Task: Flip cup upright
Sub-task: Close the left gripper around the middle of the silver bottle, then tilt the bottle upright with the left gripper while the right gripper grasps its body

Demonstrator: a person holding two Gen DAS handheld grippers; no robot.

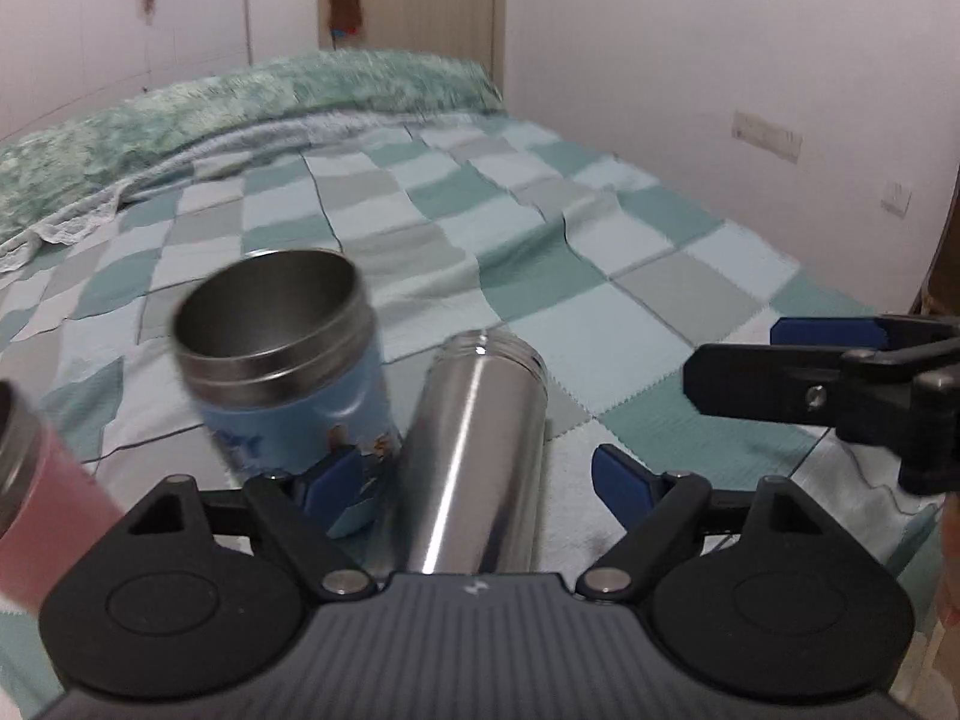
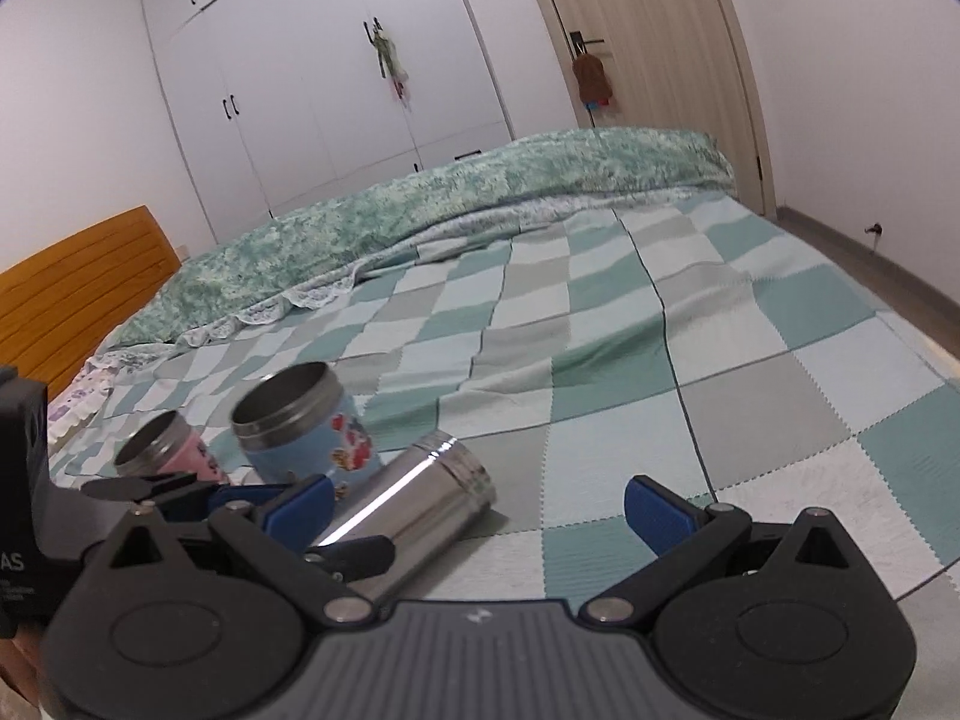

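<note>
A plain steel cup (image 1: 474,456) lies on its side on the checkered bedspread, mouth pointing away; it also shows in the right wrist view (image 2: 414,516). My left gripper (image 1: 480,480) is open, its blue pads either side of the steel cup. A blue cartoon cup (image 1: 288,372) stands upright just left of it, touching the left pad; it also shows in the right wrist view (image 2: 306,426). A pink cup (image 1: 36,498) stands further left, also in the right wrist view (image 2: 174,450). My right gripper (image 2: 480,510) is open, to the right of the steel cup.
A checkered green and grey bedspread (image 2: 660,372) covers the bed. A rolled green quilt (image 2: 420,210) lies along the far side. A wooden headboard (image 2: 72,288) is at left. White wardrobes (image 2: 300,90) and a door (image 2: 648,48) stand behind.
</note>
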